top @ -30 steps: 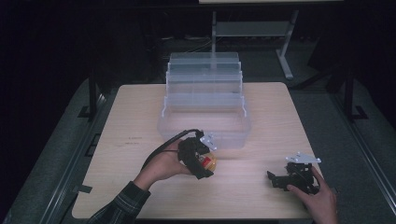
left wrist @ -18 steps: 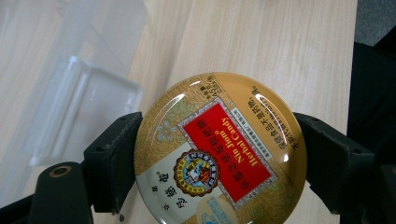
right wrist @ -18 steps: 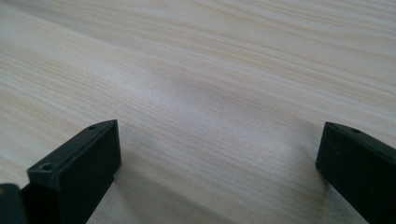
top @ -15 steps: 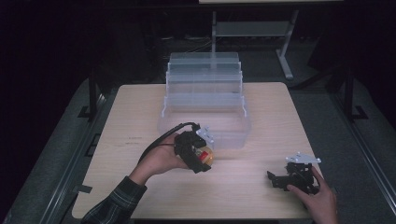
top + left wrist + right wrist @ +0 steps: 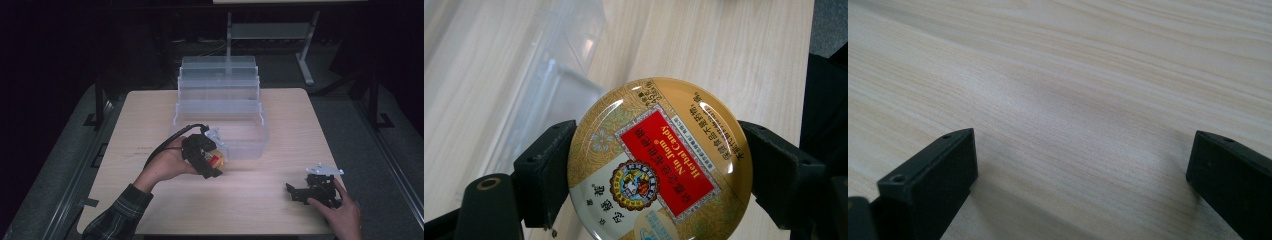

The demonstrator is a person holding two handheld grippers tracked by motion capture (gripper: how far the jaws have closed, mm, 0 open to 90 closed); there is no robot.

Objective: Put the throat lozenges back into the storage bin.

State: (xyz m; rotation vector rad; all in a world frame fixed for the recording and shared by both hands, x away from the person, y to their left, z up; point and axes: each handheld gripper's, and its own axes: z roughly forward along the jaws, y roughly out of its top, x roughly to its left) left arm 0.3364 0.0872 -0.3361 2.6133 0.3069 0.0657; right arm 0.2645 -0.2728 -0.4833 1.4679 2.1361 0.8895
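One round candy tin [image 5: 659, 162], gold with a red label, clamped between jaws of left gripper [image 5: 210, 161], held just at the near wall of clear plastic bin [image 5: 250, 142]. Right gripper [image 5: 300, 192] resting on worktop [image 5: 150, 115], jaws wide apart, well away from tin.

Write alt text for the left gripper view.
A round gold candy tin with a red label is clamped between the left tool's two black jaws, above a light wooden table, with a clear plastic organizer at left.
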